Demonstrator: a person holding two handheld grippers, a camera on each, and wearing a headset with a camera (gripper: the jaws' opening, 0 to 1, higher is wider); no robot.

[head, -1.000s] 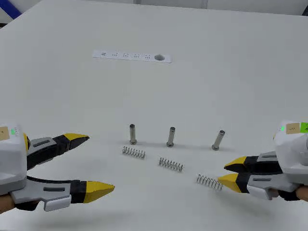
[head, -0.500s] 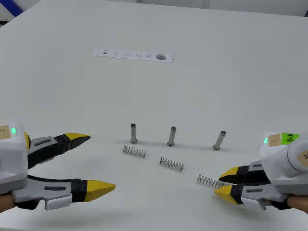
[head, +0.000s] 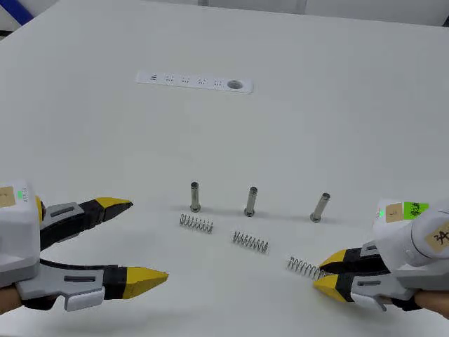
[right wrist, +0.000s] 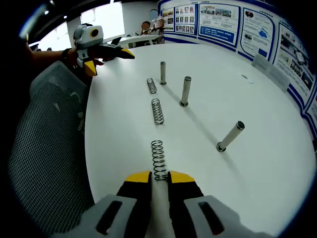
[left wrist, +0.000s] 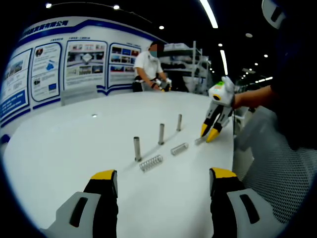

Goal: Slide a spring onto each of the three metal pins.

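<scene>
Right gripper view: my right tongs (right wrist: 159,177) straddle the spring (right wrist: 158,156) end, grip unconfirmed; I should pinch squarely. Left tongs (left wrist: 161,179) gape, empty.

Head view: lit brightly and evenly from overhead, white table (head: 337,105) rendered almost flat. Noted faint, soft shadows at the feet of the metal pins (head: 251,201). Sharp throughout. Left gripper view: dimmer, ceiling strip lights (left wrist: 209,13) blown out at upper right. Bowed heavily toward the edges, soft along the bottom. Right gripper view: overexposed at upper left, thin pale pin shadows slanting to lower right. Wall posters (right wrist: 228,22) too blurred to read.
</scene>
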